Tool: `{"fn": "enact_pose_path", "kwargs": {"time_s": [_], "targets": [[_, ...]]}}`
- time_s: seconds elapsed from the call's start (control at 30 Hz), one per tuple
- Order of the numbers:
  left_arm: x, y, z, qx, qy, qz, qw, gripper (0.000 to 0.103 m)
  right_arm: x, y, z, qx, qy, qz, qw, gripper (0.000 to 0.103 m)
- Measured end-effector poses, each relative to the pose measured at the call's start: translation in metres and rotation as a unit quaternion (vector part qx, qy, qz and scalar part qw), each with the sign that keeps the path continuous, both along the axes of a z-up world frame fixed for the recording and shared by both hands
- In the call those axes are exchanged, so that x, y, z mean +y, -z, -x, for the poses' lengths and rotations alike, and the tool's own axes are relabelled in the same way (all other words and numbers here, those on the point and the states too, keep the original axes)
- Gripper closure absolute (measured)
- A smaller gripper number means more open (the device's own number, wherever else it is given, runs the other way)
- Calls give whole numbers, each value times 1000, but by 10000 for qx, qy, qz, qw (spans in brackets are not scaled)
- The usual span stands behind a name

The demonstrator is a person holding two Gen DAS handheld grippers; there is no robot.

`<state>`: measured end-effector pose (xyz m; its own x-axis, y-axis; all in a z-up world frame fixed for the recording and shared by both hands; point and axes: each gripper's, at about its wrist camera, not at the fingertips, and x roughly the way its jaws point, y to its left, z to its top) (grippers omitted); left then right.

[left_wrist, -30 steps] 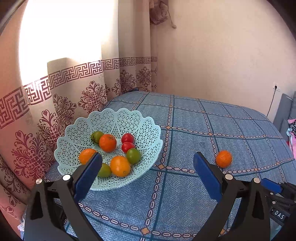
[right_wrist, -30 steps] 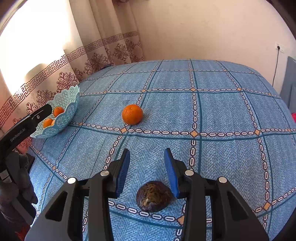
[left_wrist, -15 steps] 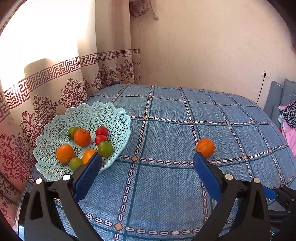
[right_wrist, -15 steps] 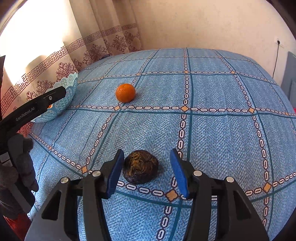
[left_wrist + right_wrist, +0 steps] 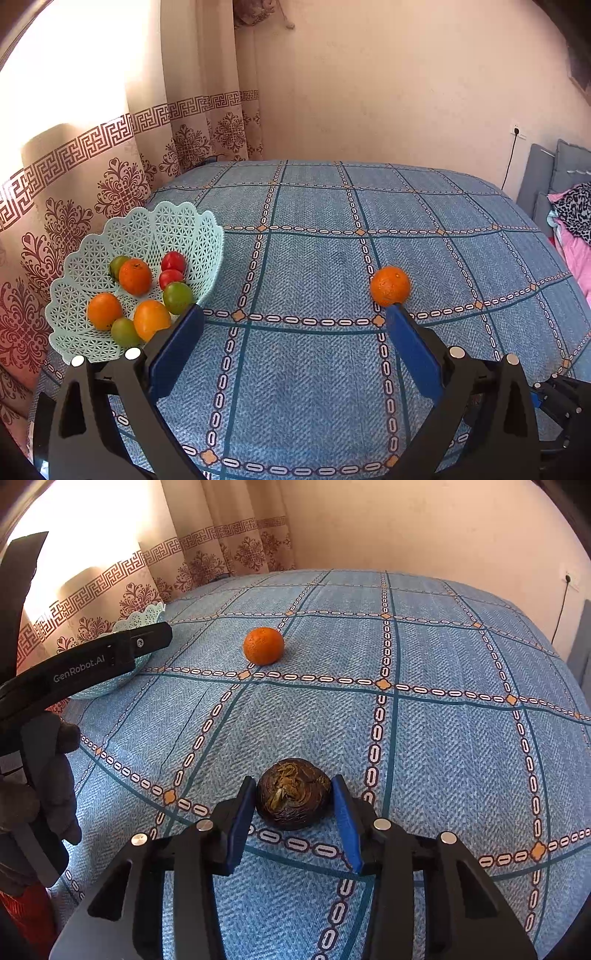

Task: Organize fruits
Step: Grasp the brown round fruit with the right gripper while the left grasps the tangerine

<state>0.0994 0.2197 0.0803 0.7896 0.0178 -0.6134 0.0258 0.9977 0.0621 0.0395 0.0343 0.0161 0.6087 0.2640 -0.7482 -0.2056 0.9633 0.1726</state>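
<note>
We see right gripper (image 5: 294,792) straddling dark wrinkled fruit (image 5: 293,794) on bed (image 5: 443,738), pads close on both sides, contact unclear. Left gripper (image 5: 293,317) spread wide, empty; orange (image 5: 390,286) just beyond its right fingertip, basket (image 5: 92,347) beyond left.

Bed cover (image 5: 314,266) blue herringbone, dark teal grid lines with white chain links and orange diamonds at crossings. Basket (image 5: 92,347) pale mint lattice, holds orange, green and red fruit. Loose orange (image 5: 390,286) bright orange. Fruit (image 5: 293,794) at my right tongs (image 5: 294,788) dark brown, yellowish centre. My left tongs (image 5: 291,314) black, blue pads. Curtain (image 5: 122,177) beige with maroon key-pattern border and floral medallions.
</note>
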Motion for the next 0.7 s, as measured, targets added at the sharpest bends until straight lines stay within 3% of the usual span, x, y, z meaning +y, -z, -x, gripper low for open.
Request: {"fn": "enact_pose_path", "kwargs": {"time_s": [0.27, 0.5, 0.7], "targets": [[-26, 12, -19, 314, 479, -81, 9983, 3, -20, -7, -11, -122, 299, -99, 9994, 61], [-42, 29, -48, 821, 884, 279, 9923, 4, -38, -10, -19, -205, 552, -168, 9981, 61], [-53, 43, -74, 1121, 1007, 364, 9879, 25, -41, -5, -22, -134, 567, -291, 9979, 61]]}}
